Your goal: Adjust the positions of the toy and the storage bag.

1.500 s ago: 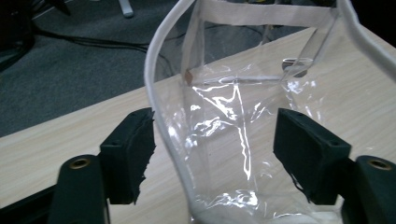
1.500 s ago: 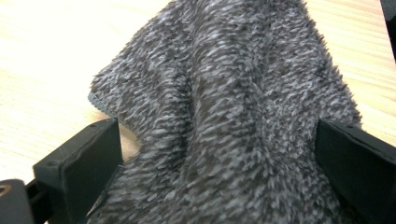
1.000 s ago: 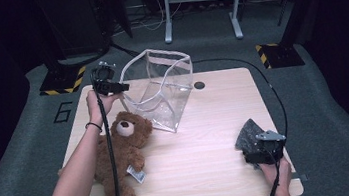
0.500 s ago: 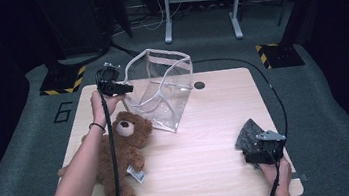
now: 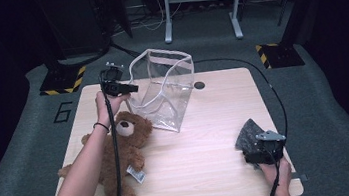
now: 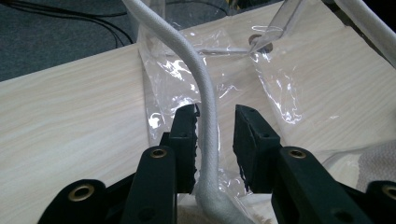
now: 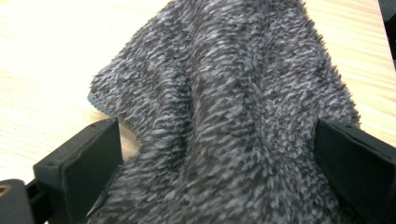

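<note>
A clear plastic bag (image 5: 164,91) with white rope handles stands open at the back of the table (image 5: 212,174). My left gripper (image 5: 128,88) is at the bag's left rim. In the left gripper view a white rope handle (image 6: 205,93) runs between the jaws of the left gripper (image 6: 215,116); it leans on the left pad, with a gap to the right one, so the gripper is open. A brown teddy bear (image 5: 119,155) lies on its back under the left forearm. At the front right, my right gripper (image 5: 253,147) (image 7: 219,140) is shut on a bunched grey fuzzy cloth (image 5: 248,133) (image 7: 224,84).
A dark round hole (image 5: 199,85) is in the tabletop just right of the bag. A black cable (image 5: 273,96) runs along the table's right edge. Stand legs (image 5: 199,4) and yellow-black striped bases (image 5: 62,84) sit on the floor behind the table.
My left gripper has edged slightly right, toward the bag's rim. The right gripper and the cloth have kept still.
</note>
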Motion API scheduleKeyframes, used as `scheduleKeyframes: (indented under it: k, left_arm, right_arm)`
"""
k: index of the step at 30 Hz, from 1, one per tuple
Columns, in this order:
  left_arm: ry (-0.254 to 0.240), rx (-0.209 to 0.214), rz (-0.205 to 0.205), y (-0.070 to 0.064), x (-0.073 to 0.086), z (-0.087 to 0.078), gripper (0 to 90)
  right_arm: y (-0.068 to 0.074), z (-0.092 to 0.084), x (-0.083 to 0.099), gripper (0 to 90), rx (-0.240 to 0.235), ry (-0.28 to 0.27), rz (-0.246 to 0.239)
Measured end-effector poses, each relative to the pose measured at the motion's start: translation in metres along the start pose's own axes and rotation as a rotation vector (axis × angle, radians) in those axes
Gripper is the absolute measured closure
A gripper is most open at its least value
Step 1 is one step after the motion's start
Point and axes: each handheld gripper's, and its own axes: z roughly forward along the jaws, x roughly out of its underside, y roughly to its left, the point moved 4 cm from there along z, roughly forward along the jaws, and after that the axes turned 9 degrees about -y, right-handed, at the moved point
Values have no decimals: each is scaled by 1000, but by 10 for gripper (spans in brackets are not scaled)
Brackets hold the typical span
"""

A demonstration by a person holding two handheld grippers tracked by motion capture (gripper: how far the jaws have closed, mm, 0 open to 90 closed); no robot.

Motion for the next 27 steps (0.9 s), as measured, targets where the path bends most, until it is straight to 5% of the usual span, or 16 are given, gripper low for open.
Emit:
scheduleKeyframes:
  k: [11, 22, 27]
  left_arm:
    - [13, 9, 26, -11, -1, 4, 657]
    - [-9, -66, 50, -17, -12, -3, 343]
    - [-15, -96, 81, -25, -16, -3, 323]
  right_arm:
    - [0, 0, 0, 16, 0, 0, 1]
    - [0, 0, 0, 16, 0, 0, 1]
    - [0, 0, 0, 17, -1, -1, 0]
